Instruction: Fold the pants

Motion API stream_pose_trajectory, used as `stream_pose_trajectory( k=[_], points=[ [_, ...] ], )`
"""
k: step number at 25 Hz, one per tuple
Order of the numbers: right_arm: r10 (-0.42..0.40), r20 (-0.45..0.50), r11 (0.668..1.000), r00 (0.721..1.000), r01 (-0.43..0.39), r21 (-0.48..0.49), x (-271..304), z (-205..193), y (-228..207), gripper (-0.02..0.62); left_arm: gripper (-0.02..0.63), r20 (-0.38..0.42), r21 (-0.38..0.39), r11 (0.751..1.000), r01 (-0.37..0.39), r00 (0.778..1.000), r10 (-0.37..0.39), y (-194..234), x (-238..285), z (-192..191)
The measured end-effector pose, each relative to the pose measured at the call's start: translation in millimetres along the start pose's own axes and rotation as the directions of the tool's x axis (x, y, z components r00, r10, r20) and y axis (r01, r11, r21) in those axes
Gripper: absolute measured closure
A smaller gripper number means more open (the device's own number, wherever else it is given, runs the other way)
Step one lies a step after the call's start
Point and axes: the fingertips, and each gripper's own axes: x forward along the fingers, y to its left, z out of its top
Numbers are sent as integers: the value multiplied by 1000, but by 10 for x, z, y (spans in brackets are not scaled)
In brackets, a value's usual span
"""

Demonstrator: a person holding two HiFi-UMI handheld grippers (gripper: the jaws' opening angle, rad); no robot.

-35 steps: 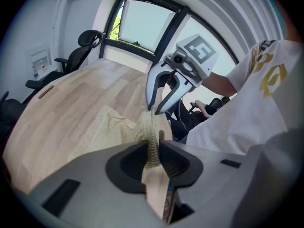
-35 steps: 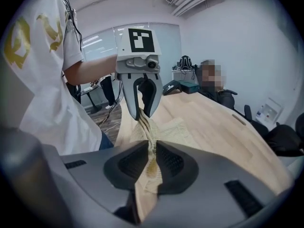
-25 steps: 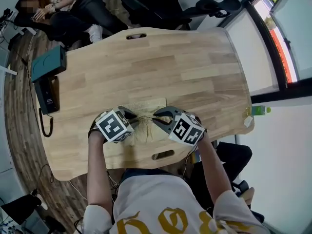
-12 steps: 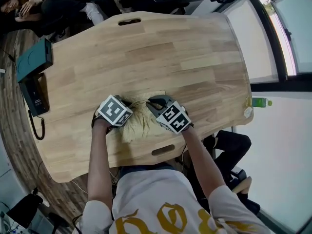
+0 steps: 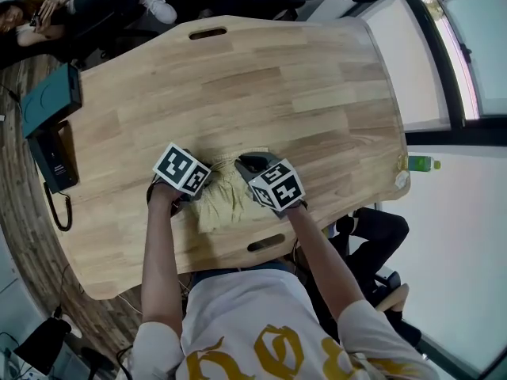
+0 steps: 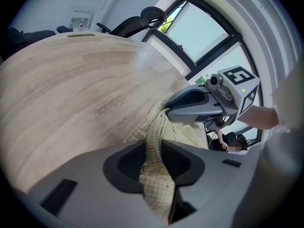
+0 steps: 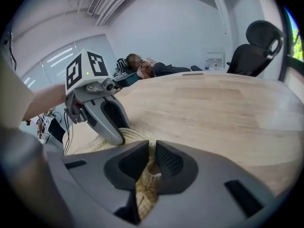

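The pants (image 5: 224, 204) are a pale checked bundle lying folded on the wooden table (image 5: 261, 85) near its front edge. My left gripper (image 5: 211, 180) is low over the bundle's left side. A band of the cloth (image 6: 156, 175) runs between its jaws, which have just been opening and stand apart with the cloth slack. My right gripper (image 5: 242, 165) is at the bundle's far right corner, shut on a fold of cloth (image 7: 142, 184). Both grippers point at each other, tips close; the right gripper (image 6: 194, 106) shows in the left gripper view, and the left gripper (image 7: 102, 115) shows in the right gripper view.
A teal box (image 5: 51, 97) and a black phone (image 5: 51, 161) with a cord sit at the table's left edge. A person sits beyond the far left corner (image 5: 32, 6). Office chairs stand behind the table. A green bottle (image 5: 420, 163) is at the right edge. A handle slot (image 5: 265, 244) is cut near me.
Both grippers have come down onto the table with the cloth, rolled, and drawn closer together. The stretched fold now lies on the bundle. The left jaws stand wider.
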Motion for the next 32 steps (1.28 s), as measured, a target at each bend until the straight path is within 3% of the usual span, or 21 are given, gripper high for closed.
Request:
stream_pose_trajectory(
  k=[4, 7, 11, 14, 17, 19, 22, 23, 25, 29, 32],
  points=[
    [6, 39, 999, 999, -8, 42, -32, 24, -4, 548, 482, 63, 10, 1000, 18, 998, -18, -27, -62, 21],
    [-44, 131, 993, 990, 29, 118, -128, 87, -84, 507, 476, 163, 22, 1000, -17, 987, 13, -23, -112, 83],
    [-126, 216, 987, 968, 100, 130, -283, 162, -133, 488, 424, 265, 20, 996, -90, 961, 82, 27, -248, 138],
    [-190, 270, 977, 944, 154, 149, -450, 244, -189, 489, 420, 355, -4, 983, -181, 919, 171, 83, -436, 228],
    [-226, 315, 969, 922, 178, 173, -604, 313, -212, 530, 426, 452, -37, 962, -270, 854, 257, 108, -637, 305],
    [-189, 332, 975, 924, 137, 174, -656, 342, -136, 587, 481, 486, -25, 936, -350, 814, 317, 96, -753, 318],
    [-153, 346, 979, 926, 95, 178, -745, 302, 10, 588, 567, 501, 32, 884, -467, 773, 390, -24, -844, 248],
    [-153, 350, 980, 924, 98, 171, -790, 284, 39, 588, 582, 517, 31, 878, -478, 759, 396, -82, -865, 244],
    [-152, 356, 985, 922, 109, 137, -873, 248, 112, 589, 597, 554, -16, 891, -454, 738, 386, -190, -898, 242],
    [-204, 377, 979, 903, 190, 76, -1070, 168, 215, 589, 598, 601, -122, 932, -342, 722, 343, -390, -903, 256],
    [-246, 418, 969, 875, 229, 91, -1275, 155, 233, 589, 598, 622, -193, 923, -333, 686, 377, -474, -954, 258]
  ],
)
